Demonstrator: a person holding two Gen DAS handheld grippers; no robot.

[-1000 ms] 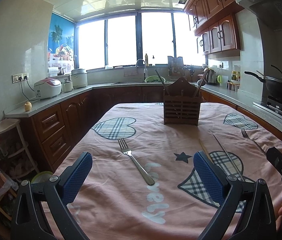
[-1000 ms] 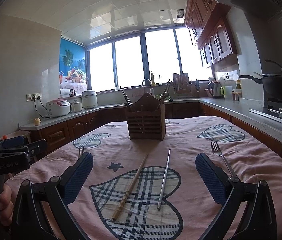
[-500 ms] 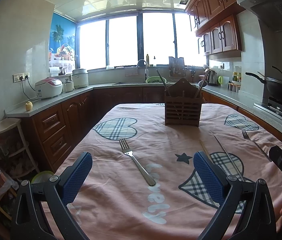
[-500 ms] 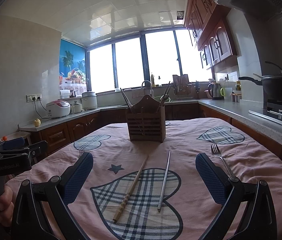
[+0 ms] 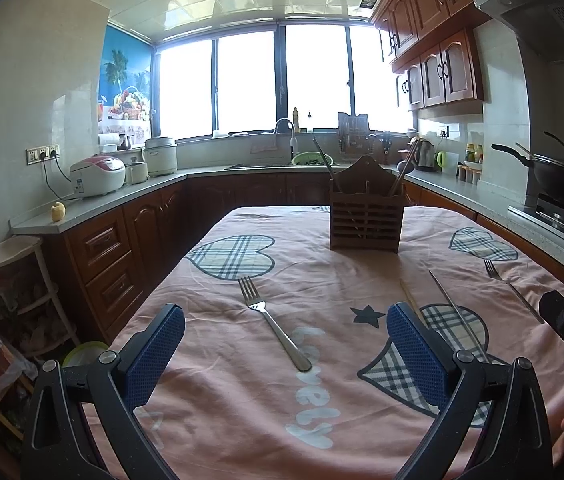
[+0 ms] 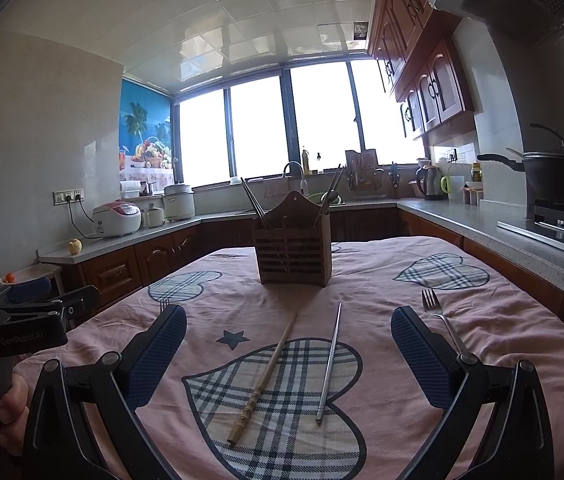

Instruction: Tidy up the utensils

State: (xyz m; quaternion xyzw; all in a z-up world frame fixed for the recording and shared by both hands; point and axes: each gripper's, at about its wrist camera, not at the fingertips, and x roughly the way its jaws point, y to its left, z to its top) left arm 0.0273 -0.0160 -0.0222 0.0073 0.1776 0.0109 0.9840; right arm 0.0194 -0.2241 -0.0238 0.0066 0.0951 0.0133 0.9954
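Right wrist: chopsticks [image 6: 263, 378] lie before holder [image 6: 293, 249].

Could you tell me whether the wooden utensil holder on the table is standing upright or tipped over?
Upright. The wooden utensil holder stands flat on the tablecloth, with chopsticks sticking up from it.

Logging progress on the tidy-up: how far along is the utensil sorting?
Done: a few utensils stand in the wooden holder. In hand: nothing; left tool and right tool are open. Left: two forks, wooden chopstick, metal chopstick.
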